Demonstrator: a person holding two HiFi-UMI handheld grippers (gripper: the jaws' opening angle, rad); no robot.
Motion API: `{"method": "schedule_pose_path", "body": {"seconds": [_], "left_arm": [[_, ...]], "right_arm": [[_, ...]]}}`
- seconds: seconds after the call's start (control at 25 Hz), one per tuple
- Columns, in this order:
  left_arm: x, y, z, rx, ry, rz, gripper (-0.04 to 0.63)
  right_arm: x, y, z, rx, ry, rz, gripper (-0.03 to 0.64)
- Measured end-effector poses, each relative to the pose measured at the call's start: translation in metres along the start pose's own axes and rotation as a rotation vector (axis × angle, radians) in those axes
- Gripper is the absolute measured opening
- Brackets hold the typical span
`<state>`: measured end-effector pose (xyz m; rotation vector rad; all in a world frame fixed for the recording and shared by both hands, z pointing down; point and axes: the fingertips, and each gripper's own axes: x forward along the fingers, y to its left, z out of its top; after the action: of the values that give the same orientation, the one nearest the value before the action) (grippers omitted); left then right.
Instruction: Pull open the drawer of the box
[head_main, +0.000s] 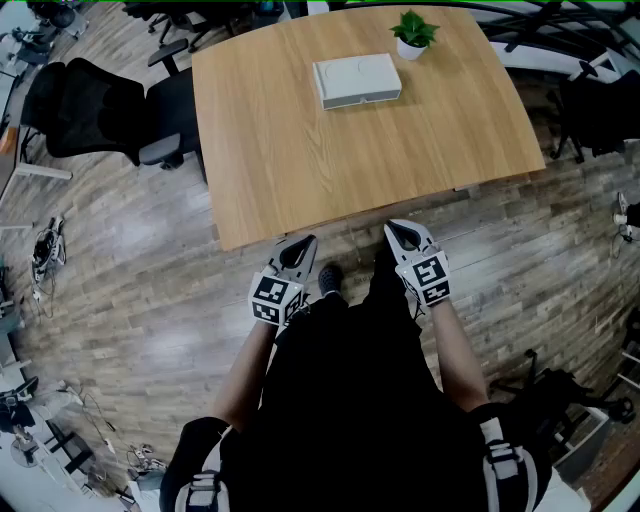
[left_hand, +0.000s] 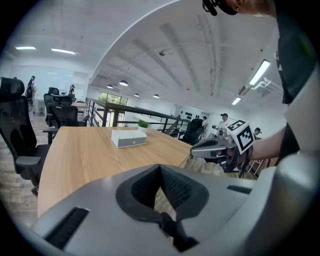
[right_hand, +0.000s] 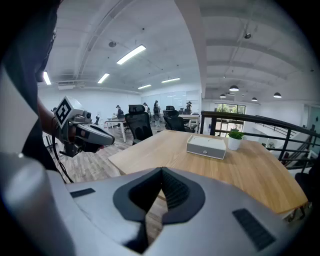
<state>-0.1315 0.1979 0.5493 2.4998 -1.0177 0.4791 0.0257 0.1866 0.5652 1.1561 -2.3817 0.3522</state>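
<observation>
Left gripper (head_main: 299, 247) and right gripper (head_main: 403, 233), jaws pressed together, empty, hover at six o'clock; white drawer box (head_main: 357, 80) on wooden table (head_main: 300, 160) at twelve, potted plant (head_main: 412, 33) beside.

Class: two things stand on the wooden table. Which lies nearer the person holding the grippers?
The flat white box; the potted plant stands beyond it, near the far edge of the table.

A wooden table (head_main: 300, 170) carries a white box (head_main: 357, 80) beside a small potted plant (head_main: 412, 33)
</observation>
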Motion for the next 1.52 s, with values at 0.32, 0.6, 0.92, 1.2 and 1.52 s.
{"method": "schedule_pose_path", "body": {"seconds": [0.32, 0.6, 0.92, 1.2, 1.52], "left_arm": [[-0.042, -0.002, 0.004, 0.011, -0.046, 0.003, 0.021], [-0.035, -0.017, 0.019, 0.028, -0.072, -0.052, 0.021], [-0.016, -0.027, 0.03, 0.04, -0.066, -0.068, 0.021], [0.005, -0.039, 0.046, 0.036, -0.069, -0.062, 0.021], [0.031, -0.053, 0.056, 0.037, -0.051, -0.045, 0.021]], "right_arm": [[-0.011, 0.044, 0.008, -0.019, -0.015, -0.004, 0.025], [-0.02, 0.053, 0.014, 0.045, -0.065, -0.009, 0.023], [-0.034, 0.035, 0.009, 0.029, -0.077, -0.048, 0.025], [-0.034, 0.004, 0.013, 0.019, -0.073, -0.031, 0.025], [-0.036, -0.029, 0.009, 0.017, -0.069, 0.0, 0.025]]}}
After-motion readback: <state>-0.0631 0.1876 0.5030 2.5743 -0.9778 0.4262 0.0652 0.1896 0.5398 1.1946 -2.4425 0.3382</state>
